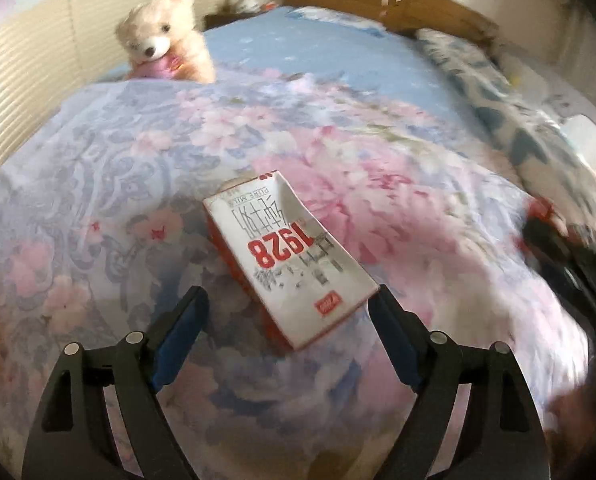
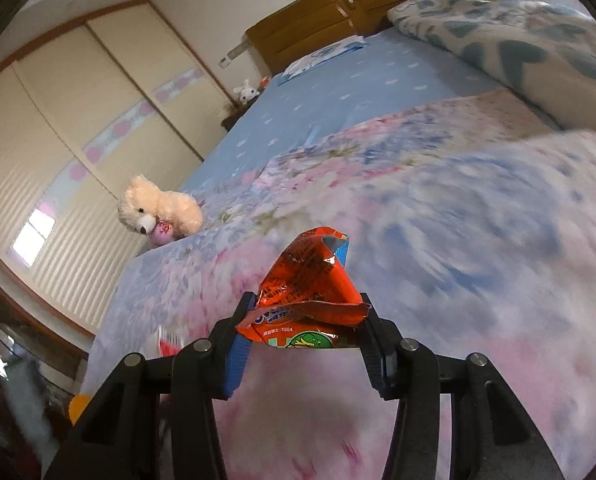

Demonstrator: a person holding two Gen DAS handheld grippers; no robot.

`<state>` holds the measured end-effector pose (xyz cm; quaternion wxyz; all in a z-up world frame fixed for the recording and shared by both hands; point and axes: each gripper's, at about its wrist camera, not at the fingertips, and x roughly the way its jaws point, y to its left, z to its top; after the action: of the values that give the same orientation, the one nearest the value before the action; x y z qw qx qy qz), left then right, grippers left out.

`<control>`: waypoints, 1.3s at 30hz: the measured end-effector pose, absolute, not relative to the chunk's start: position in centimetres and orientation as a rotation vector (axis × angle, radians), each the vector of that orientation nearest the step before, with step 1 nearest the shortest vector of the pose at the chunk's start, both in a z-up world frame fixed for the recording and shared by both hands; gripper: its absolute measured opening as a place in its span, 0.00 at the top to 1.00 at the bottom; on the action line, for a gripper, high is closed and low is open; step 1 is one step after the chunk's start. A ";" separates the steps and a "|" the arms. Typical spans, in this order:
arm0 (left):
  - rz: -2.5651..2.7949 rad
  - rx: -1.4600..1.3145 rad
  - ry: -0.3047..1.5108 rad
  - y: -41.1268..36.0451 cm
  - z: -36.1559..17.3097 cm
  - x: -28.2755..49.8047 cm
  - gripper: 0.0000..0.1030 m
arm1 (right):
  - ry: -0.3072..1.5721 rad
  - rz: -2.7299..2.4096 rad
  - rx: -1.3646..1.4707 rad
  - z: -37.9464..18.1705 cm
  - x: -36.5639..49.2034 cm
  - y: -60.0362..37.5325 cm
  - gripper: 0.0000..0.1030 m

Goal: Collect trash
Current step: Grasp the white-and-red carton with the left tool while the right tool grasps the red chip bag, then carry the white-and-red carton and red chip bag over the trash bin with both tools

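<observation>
Room: bedroom as I see it, with a bed [image 1: 338, 52] under a blue sheet and a floral quilt [image 1: 97, 184] of pink and lilac spread over the near part.
Left wrist view: my left gripper [image 1: 287, 310] points down at a flattened milk carton [image 1: 285, 256], white with red sides and "1928" printed in red, lying flat on the quilt.
Left gripper state: jaws stand wide apart; the carton's near corner reaches between the fingertips, just by the right-hand one, but no pad presses on it.
Right wrist view: my right gripper [image 2: 306, 320] has both pads clamped on a crumpled orange snack wrapper [image 2: 314, 284], which sticks up and forward from the fingers, above the quilt.
Only in the left view: the carton in full; a blurred dark shape at the right edge that I cannot identify.
Only in the right view: the wrapper, the cream wardrobe doors [image 2: 77, 112], and a small white toy rabbit [image 2: 245, 92] beside the bed's far end.
Shared: a cream teddy bear [image 1: 165, 36] sits at the quilt's far left edge; a wooden headboard [image 2: 318, 12] and a folded blue-patterned blanket [image 2: 510, 36] lie beyond.
</observation>
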<state>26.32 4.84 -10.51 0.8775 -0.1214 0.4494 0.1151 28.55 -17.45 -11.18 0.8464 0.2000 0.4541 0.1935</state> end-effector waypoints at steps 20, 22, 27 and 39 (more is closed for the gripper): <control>-0.114 -0.140 0.906 -1.5 -8.2 19.2 0.48 | 0.928 0.369 0.427 -7.6 16.1 -24.9 0.52; -0.145 -0.125 0.897 -2.5 -7.8 18.4 0.48 | 0.926 0.363 0.425 -7.5 14.7 -25.3 0.52; -0.222 -0.073 0.883 -5.6 -7.2 16.1 0.48 | 0.912 0.342 0.426 -7.5 11.3 -26.9 0.52; -0.329 0.038 0.882 -11.4 -6.7 13.2 0.48 | 0.894 0.265 0.455 -7.0 7.0 -31.5 0.52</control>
<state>13.18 -11.37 -6.74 0.8912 0.0182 0.4247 -0.1584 6.99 -31.51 -7.00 0.8685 0.2173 0.4272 0.1267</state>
